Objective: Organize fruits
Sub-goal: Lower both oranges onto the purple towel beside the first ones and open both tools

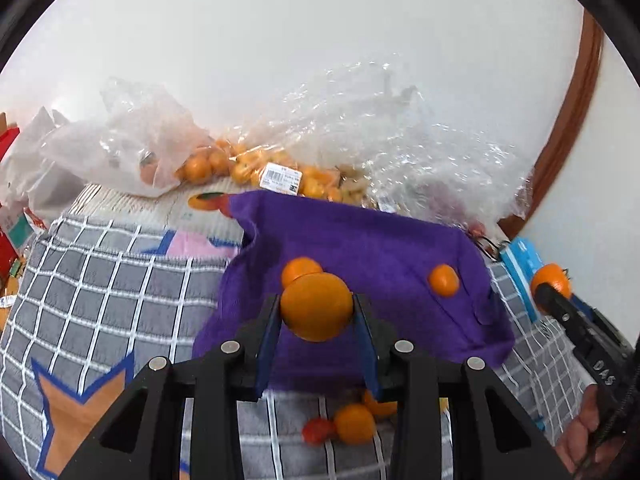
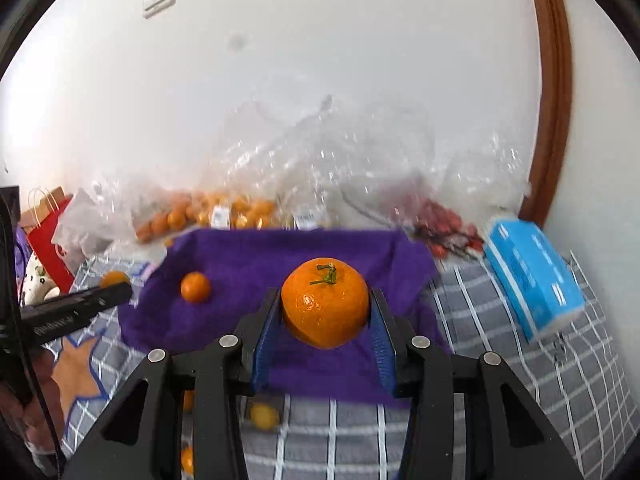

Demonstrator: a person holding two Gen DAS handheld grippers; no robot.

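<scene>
Both cams ride right behind their grippers, looking forward and a bit down, close over the purple cloth point(image 1: 360, 240) toward the back wall. Left view sits off the cloth's left edge, right view nearer its right edge. Both share the cloth and fruit bags point(image 2: 224, 212).

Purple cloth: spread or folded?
Mostly spread: the cloth lies open on the checked blanket, small orange resting on it; edges rumpled.
</scene>
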